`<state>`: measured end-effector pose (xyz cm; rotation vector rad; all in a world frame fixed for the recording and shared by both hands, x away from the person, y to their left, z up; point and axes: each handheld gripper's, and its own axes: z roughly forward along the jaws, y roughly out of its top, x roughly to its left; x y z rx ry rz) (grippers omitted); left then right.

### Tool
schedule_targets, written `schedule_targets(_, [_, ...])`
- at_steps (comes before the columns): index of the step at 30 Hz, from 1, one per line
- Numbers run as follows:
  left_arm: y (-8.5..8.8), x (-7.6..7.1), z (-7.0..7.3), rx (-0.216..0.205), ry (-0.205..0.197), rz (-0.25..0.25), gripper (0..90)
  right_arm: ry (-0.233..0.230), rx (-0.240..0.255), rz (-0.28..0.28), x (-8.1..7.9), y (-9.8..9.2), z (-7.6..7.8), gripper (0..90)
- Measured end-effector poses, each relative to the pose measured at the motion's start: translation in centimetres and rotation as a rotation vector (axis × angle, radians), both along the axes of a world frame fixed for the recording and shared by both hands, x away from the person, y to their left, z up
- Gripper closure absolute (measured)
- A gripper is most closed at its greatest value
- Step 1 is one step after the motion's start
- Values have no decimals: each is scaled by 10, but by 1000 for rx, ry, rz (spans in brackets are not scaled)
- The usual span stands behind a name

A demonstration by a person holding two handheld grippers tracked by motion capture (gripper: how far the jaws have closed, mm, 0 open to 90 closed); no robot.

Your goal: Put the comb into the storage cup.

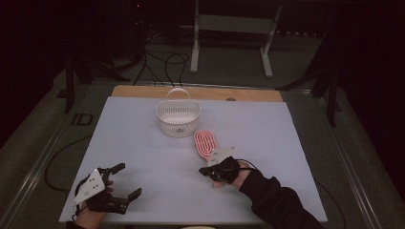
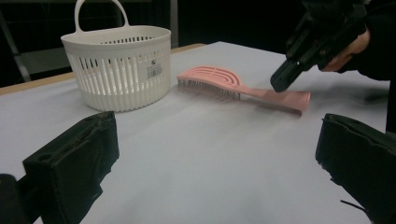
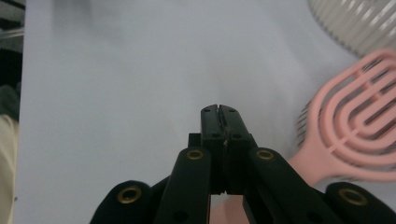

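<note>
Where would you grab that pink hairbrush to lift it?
Probably by the flat, narrow handle of the pink hairbrush, coming from above with jaws across its width. It lies bristles down, handle towards the person, and the slotted head looks too wide.

A small white sticker [image 2: 155, 70] sits on the outer wall of the white basket [image 2: 116, 70], seen in the left gripper view. It carries a dark mark and a few lines of fine print, all too small and blurred to read. No other text, brand, number or sign can be read on anything in the pictures.
</note>
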<state>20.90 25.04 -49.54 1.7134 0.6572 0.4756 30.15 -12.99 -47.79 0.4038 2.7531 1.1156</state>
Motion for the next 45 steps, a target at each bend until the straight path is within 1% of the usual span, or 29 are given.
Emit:
schedule_targets(1, [0, 0, 0, 0, 0, 0, 3, 0, 0, 0, 0, 0, 0, 900])
schedule_targets(2, [0, 0, 0, 1, 2, -3, 3, 5, -30, -15, 1, 1, -2, 900])
schedule_targets(5, [0, 0, 0, 0, 3, -3, 3, 6, -44, -21, 3, 2, -3, 900])
schedule_targets(6, [-1, 0, 0, 3, 1, -3, 3, 19, -53, -50, 7, 2, -4, 900])
schedule_targets(7, [-1, 0, 0, 3, 1, -3, 3, 19, -53, -50, 7, 2, -4, 900])
schedule_targets(8, [-1, 0, 0, 0, 3, -4, 3, 5, -81, -59, 11, 2, -6, 900])
schedule_targets(9, [-1, 0, 0, 0, 3, -4, 3, 5, -81, -59, 11, 2, -6, 900])
schedule_targets(10, [-1, 1, -1, 4, 7, -4, 3, 9, -99, -67, 14, 3, -7, 900])
schedule_targets(11, [-1, 1, -1, 4, 7, -4, 3, 9, -99, -67, 14, 3, -7, 900])
schedule_targets(12, [-1, 1, -1, 5, 6, -6, 3, 16, -111, -78, 17, 5, -9, 900])
schedule_targets(13, [-1, 1, -1, 5, 6, -6, 3, 16, -111, -78, 17, 5, -9, 900])
schedule_targets(14, [-1, 1, -1, 4, 5, -7, 3, 19, -123, -85, 20, 6, -11, 900])
schedule_targets(16, [-1, 0, -1, 5, 7, -5, 3, 22, -125, -91, 21, 7, -12, 900])
schedule_targets(17, [-1, 0, -1, 6, 5, -4, 3, 25, -134, -96, 23, 7, -13, 900])
schedule_targets(18, [-1, 0, -1, 1, 5, -4, 3, 33, -142, -100, 24, 8, -15, 900])
schedule_targets(23, [0, 0, -1, 6, 4, -4, 3, 38, -153, -105, 26, 8, -17, 900])
schedule_targets(24, [-1, 0, -1, 0, 4, -5, 3, 46, -155, -107, 26, 7, -17, 900])
schedule_targets(26, [0, 1, -1, 3, 5, -4, 3, 49, -155, -108, 27, 6, -17, 900])
schedule_targets(29, [-1, 0, -1, 4, 4, -4, 3, 49, -159, -115, 27, 5, -16, 900])
schedule_targets(35, [-1, 1, -1, 5, 6, -5, 3, 54, -154, -113, 29, 3, -17, 900])
schedule_targets(39, [-1, 1, -1, 5, 5, -5, 3, 63, -155, -127, 30, -2, -17, 900])
schedule_targets(43, [-1, 1, -1, 5, 6, -7, 3, 62, -157, -127, 31, -4, -16, 900])
schedule_targets(45, [-1, 1, -1, 4, 6, -6, 3, 62, -160, -136, 32, -6, -16, 900])
